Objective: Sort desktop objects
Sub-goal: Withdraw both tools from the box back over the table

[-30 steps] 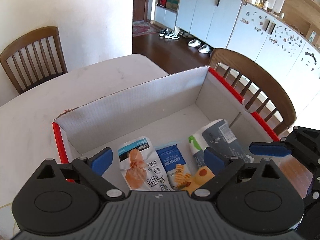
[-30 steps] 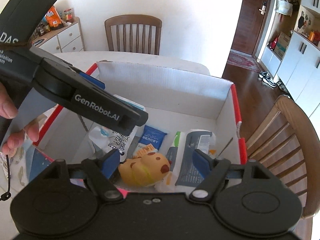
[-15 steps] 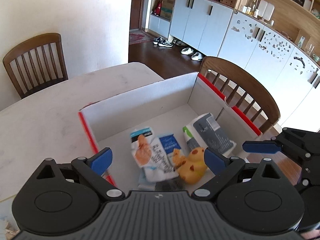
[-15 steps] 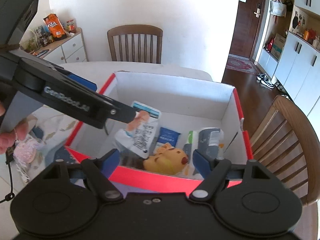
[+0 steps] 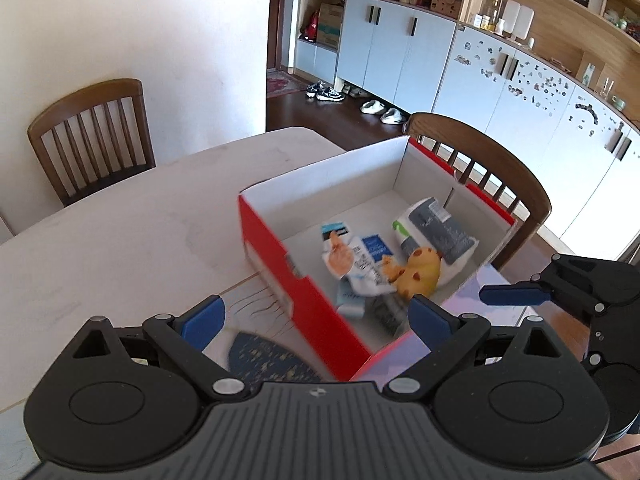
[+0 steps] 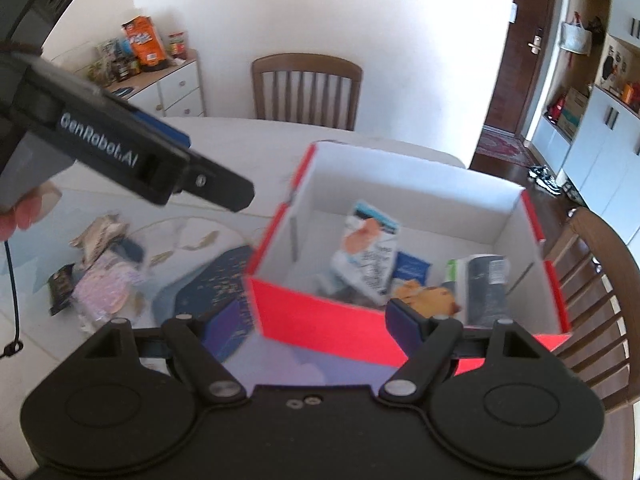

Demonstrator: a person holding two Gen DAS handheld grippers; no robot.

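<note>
Both grippers held above the near edge of a red-sided cardboard box (image 5: 304,304) standing on the pale desk (image 5: 120,240). Left gripper (image 5: 316,316): jaws spread wide, nothing between them, poised over the box's near left corner. Right gripper (image 6: 316,324): jaws likewise wide apart and empty, over the near red wall of the box (image 6: 320,328).

Contents of the box, lying on its floor: a white snack pouch (image 5: 352,260) with printed text; a small blue packet (image 5: 378,246) partly under the pouch; a yellow spotted plush toy (image 5: 416,272) just beside both; a grey-and-white wipes pack (image 5: 436,232) against the toy, towards the far right wall.

On the desk left of the box, in the right wrist view: a dark blue speckled mat (image 6: 216,280) touching the box's left wall, and further left a loose cluster of small wrappers (image 6: 100,276), blurred. The left gripper (image 6: 132,160) crosses the upper left of this view. A wooden chair (image 5: 480,168) stands behind the box.
</note>
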